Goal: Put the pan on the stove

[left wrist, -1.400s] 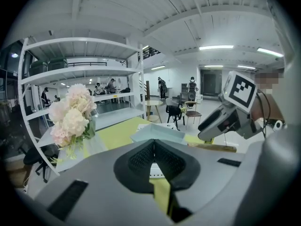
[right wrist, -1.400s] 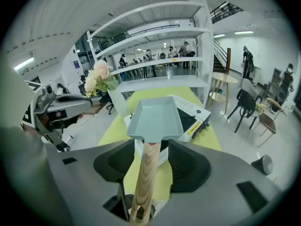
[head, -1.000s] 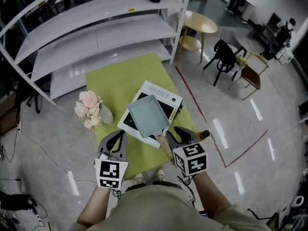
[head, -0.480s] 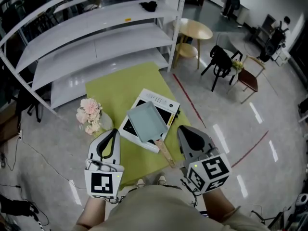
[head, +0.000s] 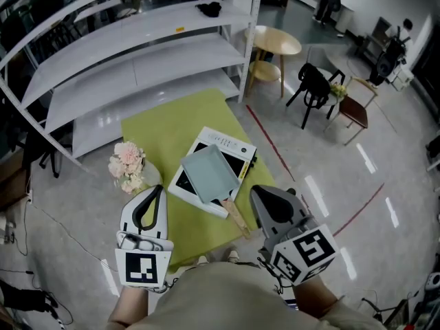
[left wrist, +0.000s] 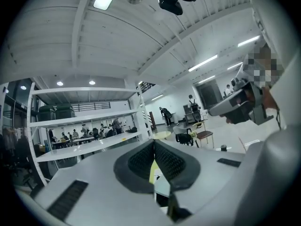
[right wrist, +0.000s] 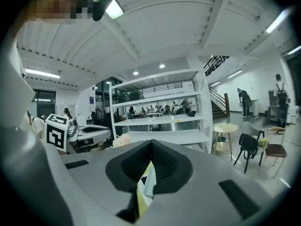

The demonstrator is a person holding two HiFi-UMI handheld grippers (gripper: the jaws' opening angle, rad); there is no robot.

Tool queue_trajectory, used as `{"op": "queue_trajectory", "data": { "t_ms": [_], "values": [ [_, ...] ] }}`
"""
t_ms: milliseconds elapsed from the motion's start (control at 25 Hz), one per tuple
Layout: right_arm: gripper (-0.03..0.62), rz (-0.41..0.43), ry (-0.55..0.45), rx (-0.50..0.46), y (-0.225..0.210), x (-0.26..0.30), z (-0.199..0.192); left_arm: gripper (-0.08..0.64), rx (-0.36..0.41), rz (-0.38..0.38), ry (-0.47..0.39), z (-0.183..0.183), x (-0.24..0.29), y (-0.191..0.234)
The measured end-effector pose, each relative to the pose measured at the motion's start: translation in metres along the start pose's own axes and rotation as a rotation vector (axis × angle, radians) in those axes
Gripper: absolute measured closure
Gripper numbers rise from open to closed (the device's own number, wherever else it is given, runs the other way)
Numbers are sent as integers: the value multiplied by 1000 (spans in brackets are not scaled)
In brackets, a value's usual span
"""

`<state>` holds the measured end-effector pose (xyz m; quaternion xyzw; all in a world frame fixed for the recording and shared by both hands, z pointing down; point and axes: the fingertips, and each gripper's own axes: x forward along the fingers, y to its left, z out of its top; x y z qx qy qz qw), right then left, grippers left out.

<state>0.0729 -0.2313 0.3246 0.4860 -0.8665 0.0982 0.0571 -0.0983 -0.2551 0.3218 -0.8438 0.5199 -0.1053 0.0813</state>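
The grey-blue square pan point(head: 208, 174) sits on the white stove point(head: 230, 141), which rests on a green mat point(head: 165, 126). Its wooden handle point(head: 236, 218) sticks out toward me over the mat. My left gripper point(head: 159, 188) is lifted to the left of the stove, jaws together with nothing between them. My right gripper point(head: 256, 192) hovers just right of the handle, apart from it, and is shut on nothing. In the left gripper view the pads point(left wrist: 141, 161) meet at their tips. In the right gripper view the pads point(right wrist: 165, 161) also meet.
A pink flower bunch point(head: 127, 163) lies at the mat's left edge. White shelving point(head: 137, 53) stands behind the mat. A round wooden table point(head: 277, 41) and dark chairs point(head: 316, 84) stand at the back right. Red tape point(head: 275, 150) runs along the floor to the right of the mat.
My right gripper has pulled back from the pan handle and its jaws have closed on nothing. Both grippers have risen toward me. The pan has stayed on the stove.
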Motion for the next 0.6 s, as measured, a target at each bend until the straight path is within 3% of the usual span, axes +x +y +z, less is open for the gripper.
{"op": "queue_trajectory", "data": {
  "t_ms": [600],
  "values": [
    [587,12,47,-5,3,5,-11,552,-13,-23,-3,-2,0,-3]
  ]
}}
